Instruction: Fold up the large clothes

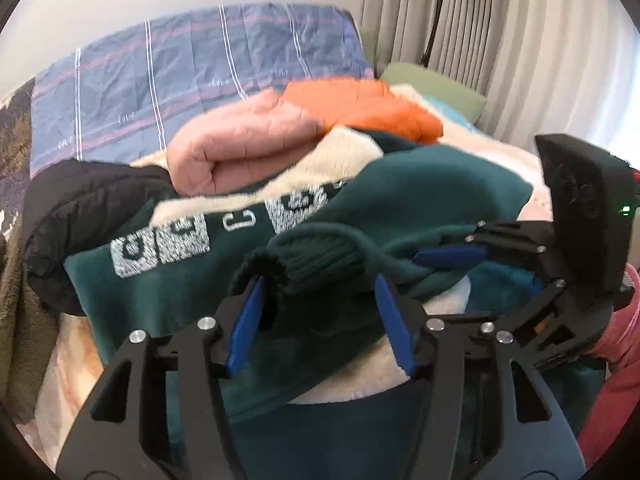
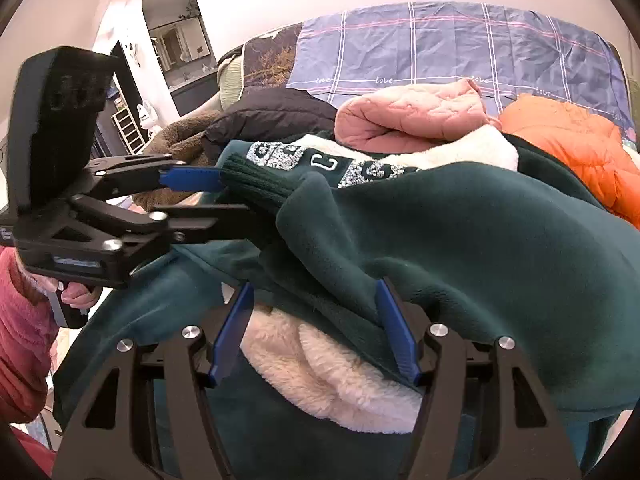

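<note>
While both grippers stand spread, the dark green fleece sweatshirt [image 2: 460, 232] lies between them.
Left gripper [image 1: 320, 316] straddles its ribbed cuff [image 1: 304, 256]; right gripper [image 2: 316, 332], at 3 o'clock, straddles a fold, neither pinching.

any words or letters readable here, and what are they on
"love": small white script, repeated along a stripe of the blue checked sheet.
"C": white letter on the green fleece, clear between grey printed blocks.
The letters inside the grey blocks are too blurred to read.
No text readable on the left gripper or right gripper.
</note>
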